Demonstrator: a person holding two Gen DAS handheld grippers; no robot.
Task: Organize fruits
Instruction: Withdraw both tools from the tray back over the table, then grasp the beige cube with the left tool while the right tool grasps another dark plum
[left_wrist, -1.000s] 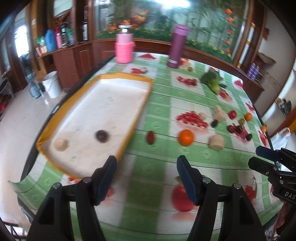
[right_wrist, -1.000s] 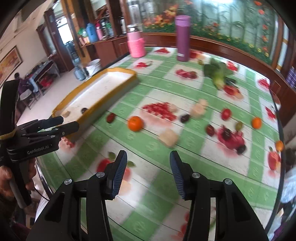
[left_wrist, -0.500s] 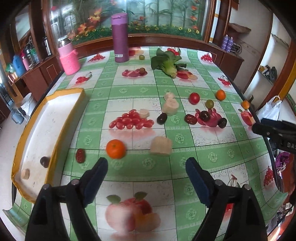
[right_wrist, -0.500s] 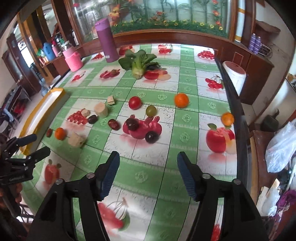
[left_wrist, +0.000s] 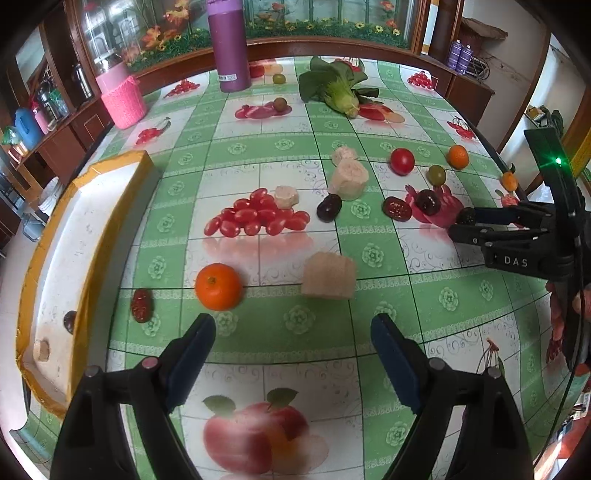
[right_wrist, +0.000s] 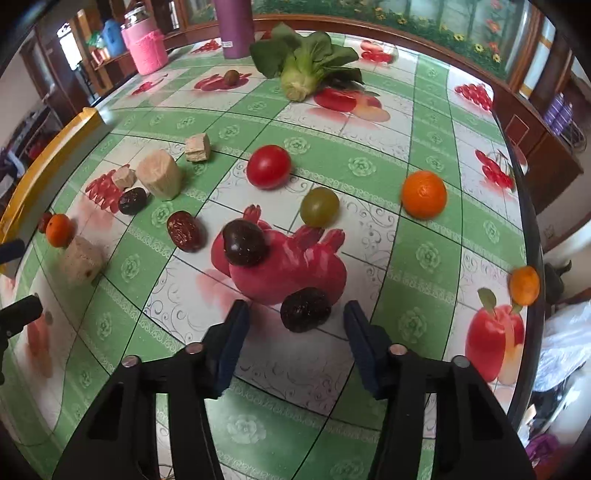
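In the right wrist view my right gripper (right_wrist: 295, 314) hangs low over the table, jaws closing, with a dark plum (right_wrist: 304, 308) between the fingertips; the pads stand apart from it. Beyond lie a second dark plum (right_wrist: 245, 242), a red date (right_wrist: 184, 231), a green grape (right_wrist: 319, 206), a tomato (right_wrist: 268, 166) and an orange (right_wrist: 423, 194). My left gripper (left_wrist: 293, 321) is open and holds nothing, just short of a mandarin (left_wrist: 218, 286) and a beige cube (left_wrist: 328, 275). The yellow-rimmed tray (left_wrist: 85, 206) at the left holds a dark fruit (left_wrist: 69, 321) and a beige piece (left_wrist: 41, 350).
A bok choy (right_wrist: 306, 66), a purple bottle (left_wrist: 229, 44) and a pink jar (left_wrist: 123, 99) stand at the far end. Beige chunks (right_wrist: 160, 180) and a red date (left_wrist: 141, 304) lie mid-table. A small orange (right_wrist: 523, 285) sits by the table's right edge.
Both grippers have swung right, away from the tray. The left jaws have spread wider. The right gripper has dropped over the dark plum; its jaws widened, then narrowed.
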